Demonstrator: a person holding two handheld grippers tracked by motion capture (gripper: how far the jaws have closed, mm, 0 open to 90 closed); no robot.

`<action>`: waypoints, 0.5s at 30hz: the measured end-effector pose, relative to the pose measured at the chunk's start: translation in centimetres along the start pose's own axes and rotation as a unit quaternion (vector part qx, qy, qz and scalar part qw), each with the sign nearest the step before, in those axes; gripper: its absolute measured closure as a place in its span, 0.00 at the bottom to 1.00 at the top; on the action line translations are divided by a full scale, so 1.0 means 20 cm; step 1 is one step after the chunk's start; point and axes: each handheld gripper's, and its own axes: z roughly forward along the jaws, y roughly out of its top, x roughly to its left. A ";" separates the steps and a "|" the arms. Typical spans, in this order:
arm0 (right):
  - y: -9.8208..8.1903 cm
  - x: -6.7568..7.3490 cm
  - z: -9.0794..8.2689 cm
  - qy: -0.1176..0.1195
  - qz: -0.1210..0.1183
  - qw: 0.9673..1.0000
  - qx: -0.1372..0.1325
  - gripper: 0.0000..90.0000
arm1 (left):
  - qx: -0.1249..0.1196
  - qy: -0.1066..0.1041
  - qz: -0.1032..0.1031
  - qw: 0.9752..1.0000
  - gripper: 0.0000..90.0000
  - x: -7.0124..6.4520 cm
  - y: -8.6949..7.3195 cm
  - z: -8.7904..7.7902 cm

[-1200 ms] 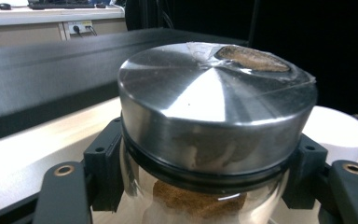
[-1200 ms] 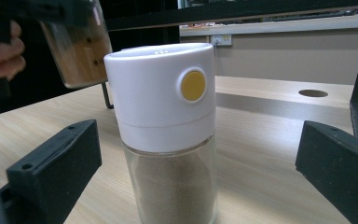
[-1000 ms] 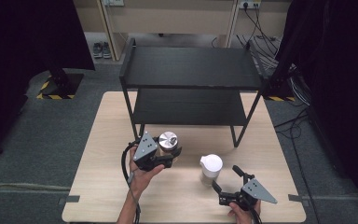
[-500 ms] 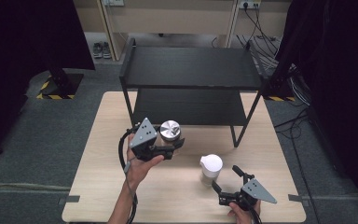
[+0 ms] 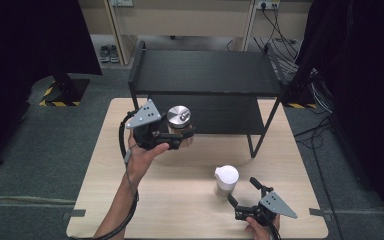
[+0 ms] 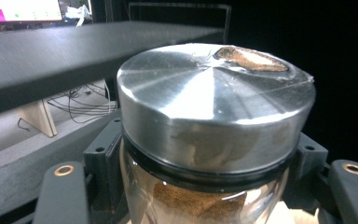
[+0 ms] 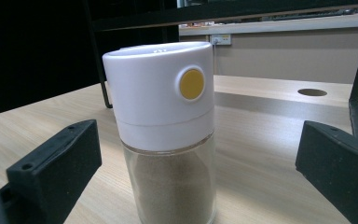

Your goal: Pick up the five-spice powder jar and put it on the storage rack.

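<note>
My left gripper [image 5: 182, 136] is shut on a glass jar [image 5: 179, 118] with a shiny metal lid and brown powder inside, held in the air in front of the black two-level rack [image 5: 205, 75]. Its jaws clamp the jar [image 6: 214, 116] just under the lid in the left gripper view, with the rack's top board [image 6: 74, 51] beside it. A shaker [image 5: 226, 177] with a white cap stands on the table. My right gripper [image 5: 241, 190] rests open just short of it. The shaker [image 7: 168, 116] stands ahead between the spread jaws, untouched.
The rack stands at the far side of the wooden table [image 5: 180, 205], and its lower shelf [image 5: 225, 115] lies right behind the raised jar. Dark curtains, cables and grey floor surround the table. A hole [image 7: 312, 92] shows in the tabletop.
The left hand has lifted the jar off the table and carried it up toward the rack. The right gripper and the shaker have stayed where they were.
</note>
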 end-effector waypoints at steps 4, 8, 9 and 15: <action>0.00 0.00 0.00 0.000 0.000 1.000 0.000 0.00 | -0.002 0.006 0.005 1.000 0.34 0.02 0.07 -0.04; 0.00 0.00 0.00 -0.001 0.002 1.000 0.001 0.00 | -0.006 0.011 0.006 1.000 0.34 0.05 0.14 -0.07; 0.00 0.00 0.00 0.000 0.002 1.000 0.001 0.00 | -0.008 0.011 0.004 1.000 0.34 0.06 0.16 -0.07; 0.00 0.00 0.00 -0.001 0.002 1.000 0.002 0.00 | -0.013 0.015 -0.002 1.000 0.34 0.10 0.27 -0.09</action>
